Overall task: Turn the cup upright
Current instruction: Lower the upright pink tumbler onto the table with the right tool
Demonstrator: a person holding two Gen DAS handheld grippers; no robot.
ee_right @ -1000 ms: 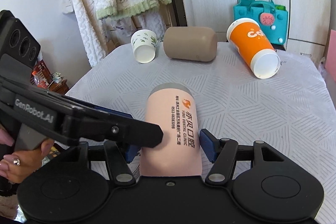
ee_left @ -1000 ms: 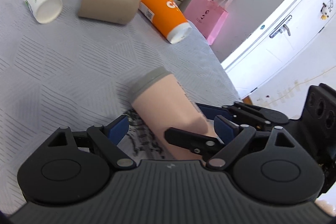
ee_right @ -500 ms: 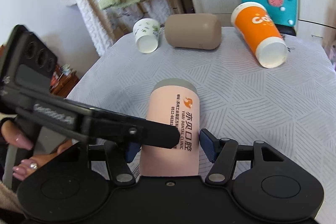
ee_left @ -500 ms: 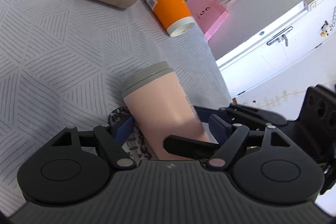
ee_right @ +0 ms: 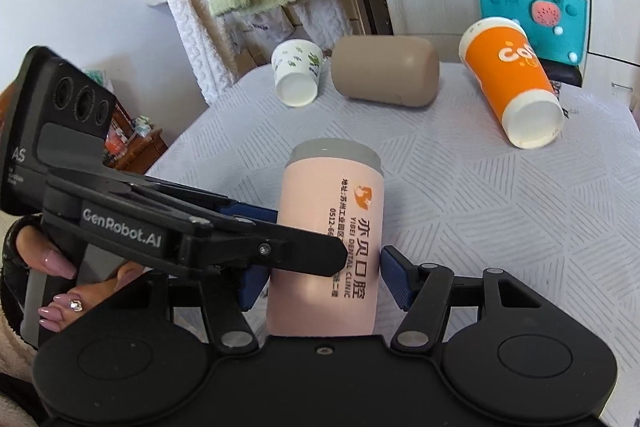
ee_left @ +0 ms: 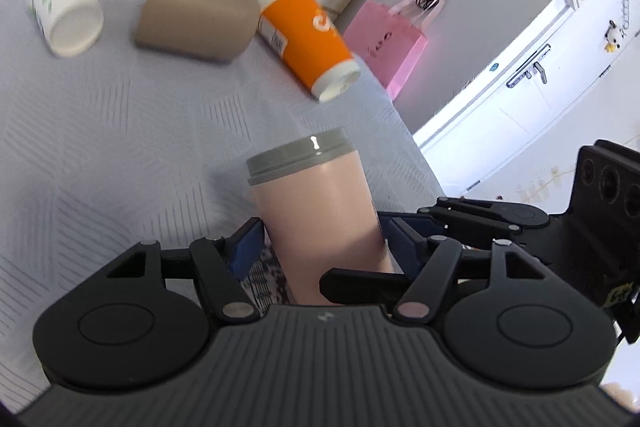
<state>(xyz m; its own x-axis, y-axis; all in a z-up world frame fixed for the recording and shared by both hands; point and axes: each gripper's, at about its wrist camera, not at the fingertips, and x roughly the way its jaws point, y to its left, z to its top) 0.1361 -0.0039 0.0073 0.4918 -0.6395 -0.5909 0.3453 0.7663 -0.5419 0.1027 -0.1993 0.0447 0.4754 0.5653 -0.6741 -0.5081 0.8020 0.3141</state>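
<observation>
Pink and grey-capped, the cup [ee_right: 328, 239] sits between both sets of tongs near the front edge of the desk [ee_right: 480, 195], its grey end pointing away from the cameras and up. It leans rather than lies flat, which suggests the tipping-up is under way and not finished; its lower end is hidden behind the tool bodies, so I cannot tell whether it touches the cloth.

From the right wrist view, the right tongs [ee_right: 320, 279] straddle the cup's lower body, blue pads close on either side; the right pad seems to stand a sliver off the wall, so I cannot tell whether they truly pinch it. The left tongs [ee_left: 320, 243] come in across the cup from the person's left, and their pads hug its sides too. Contact looks likely, yet the same doubt holds. Crossing two tools on one cup makes sense: one can act as pivot while the other levers the tall body round.

Further back, well apart from the action, a white paper cup [ee_right: 296, 77], a tan tumbler [ee_right: 386, 71] and an orange cup [ee_right: 514, 79] all lie on their sides, probably waiting their turn.

The smooth, tall body could slip or topple if either grip is loose.
</observation>
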